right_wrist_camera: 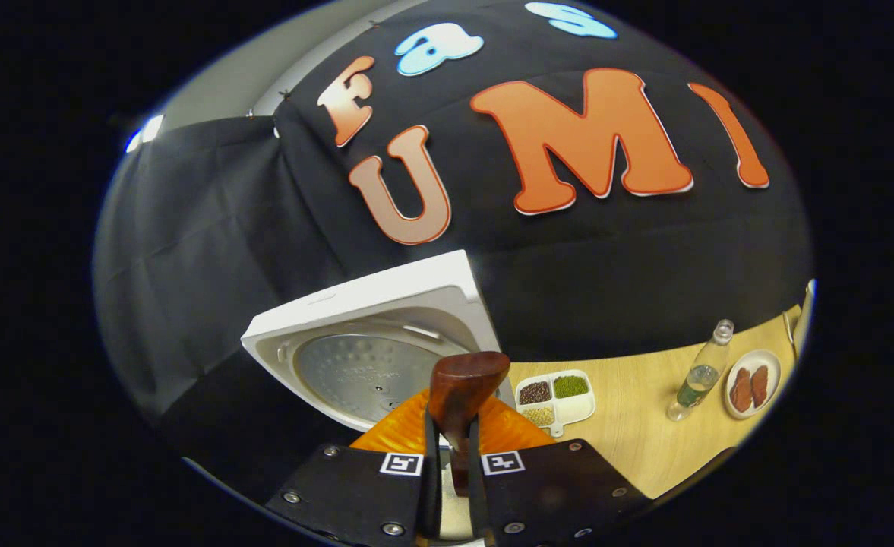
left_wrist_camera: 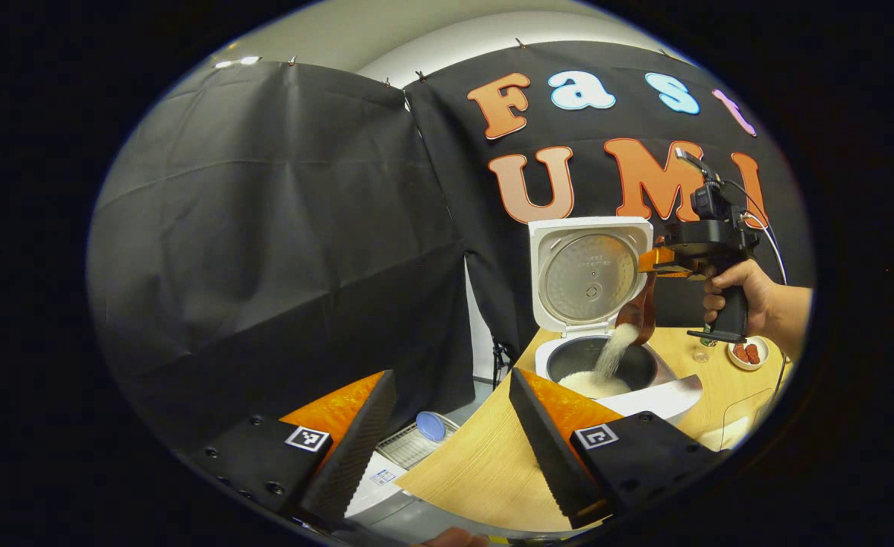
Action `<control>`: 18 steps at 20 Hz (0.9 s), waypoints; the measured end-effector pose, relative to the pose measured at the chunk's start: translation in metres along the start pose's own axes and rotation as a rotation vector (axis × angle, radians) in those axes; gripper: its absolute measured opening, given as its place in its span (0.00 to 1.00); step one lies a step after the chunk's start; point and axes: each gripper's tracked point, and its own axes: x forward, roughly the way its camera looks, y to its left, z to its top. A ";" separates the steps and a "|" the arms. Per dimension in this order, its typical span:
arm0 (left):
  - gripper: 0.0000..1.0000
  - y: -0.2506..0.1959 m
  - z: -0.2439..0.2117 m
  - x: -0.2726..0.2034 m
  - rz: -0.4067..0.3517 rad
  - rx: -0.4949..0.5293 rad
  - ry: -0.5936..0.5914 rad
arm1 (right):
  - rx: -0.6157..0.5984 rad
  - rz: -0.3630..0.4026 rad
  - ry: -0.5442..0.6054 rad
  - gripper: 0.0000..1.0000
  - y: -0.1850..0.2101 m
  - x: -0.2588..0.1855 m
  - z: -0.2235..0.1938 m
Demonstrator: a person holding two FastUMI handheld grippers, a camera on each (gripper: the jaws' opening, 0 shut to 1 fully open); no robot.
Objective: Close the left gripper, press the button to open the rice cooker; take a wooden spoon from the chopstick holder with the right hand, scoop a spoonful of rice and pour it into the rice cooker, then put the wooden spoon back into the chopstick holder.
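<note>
Right tongs [right_wrist_camera: 453, 486] clamp the dark wooden spoon [right_wrist_camera: 462, 395], tipped; white rice [left_wrist_camera: 615, 351] streams into the round open rice cooker [left_wrist_camera: 595, 365] on the woodgrain bench [left_wrist_camera: 477, 463]. Left tongs [left_wrist_camera: 447, 448] gape empty.

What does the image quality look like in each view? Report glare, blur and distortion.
Left gripper view: fisheye bends the table edge; the falling rice smears into a soft stream; the cooker lid is evenly lit, no harsh glare. Right gripper view: the spoon handle looms large and slightly soft; the lid warps and tilts; a bright ceiling light flares at upper left.
</note>
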 end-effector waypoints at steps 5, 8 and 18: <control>1.00 -0.001 -0.001 0.003 -0.005 -0.003 0.002 | -0.169 0.034 -0.040 0.14 0.005 -0.003 0.007; 1.00 -0.004 -0.001 0.002 -0.010 0.002 -0.002 | -0.257 0.082 -0.057 0.13 0.009 -0.003 0.006; 1.00 -0.008 0.004 0.001 -0.023 0.012 -0.016 | -0.515 0.211 -0.104 0.14 0.023 -0.007 0.004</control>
